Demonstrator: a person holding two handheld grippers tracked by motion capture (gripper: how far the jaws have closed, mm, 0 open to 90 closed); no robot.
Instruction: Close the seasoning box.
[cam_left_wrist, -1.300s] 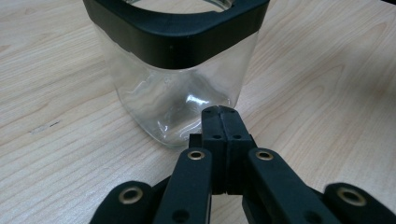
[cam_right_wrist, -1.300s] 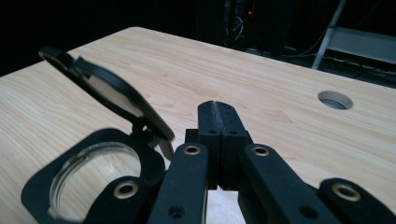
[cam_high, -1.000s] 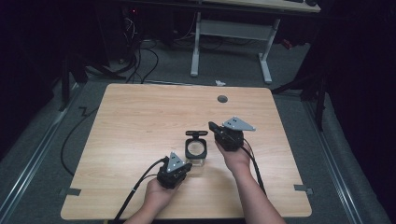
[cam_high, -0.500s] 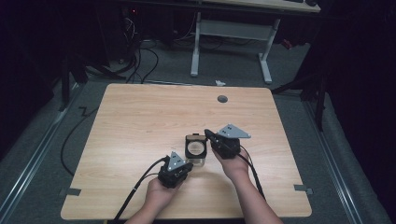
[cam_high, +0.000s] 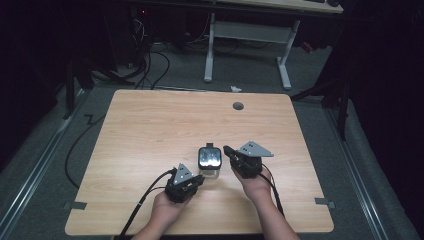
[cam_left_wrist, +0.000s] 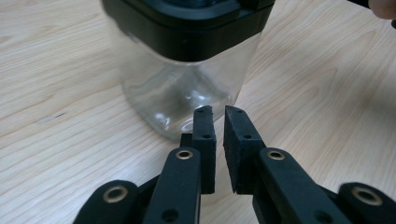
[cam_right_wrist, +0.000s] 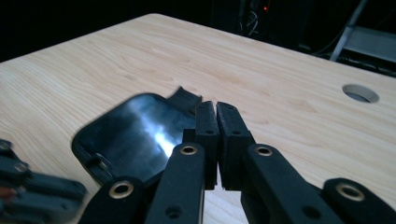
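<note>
Near the front edge of the pale wooden table (cam_high: 150, 130), slightly right of centre, stands a clear square glass jar with a black plastic lid (cam_high: 209, 161), upright, a small black tab on the lid at its 12 o'clock side. At the jar's 7 o'clock, just beside it, sits the left gripper (cam_high: 196, 181), black, with a grey three-cornered plate on top, held in the left hand (cam_high: 167, 207), black cable trailing off toward 8 o'clock. At the jar's 3 o'clock, level with the lid, hangs the right gripper (cam_high: 227, 150), likewise black and grey-plated, carried by the right hand (cam_high: 257, 186).

Seen in the left gripper view: left gripper (cam_left_wrist: 219, 114) jaws parted by a narrow slit, having just been opening, nothing between the pads, tips aimed at the jar (cam_left_wrist: 180, 88) low on its glass wall and close in front of it; touching or not, cannot tell.

Seen in the right gripper view: right gripper (cam_right_wrist: 216, 109) jaws almost together, a hairline gap showing, just starting to open, gripping nothing, tips over the glossy lid's edge beside the raised tab of the jar (cam_right_wrist: 135, 135). Round cable hole (cam_high: 238, 106) in the tabletop toward the far edge, at 1 o'clock from the jar, well apart.
</note>
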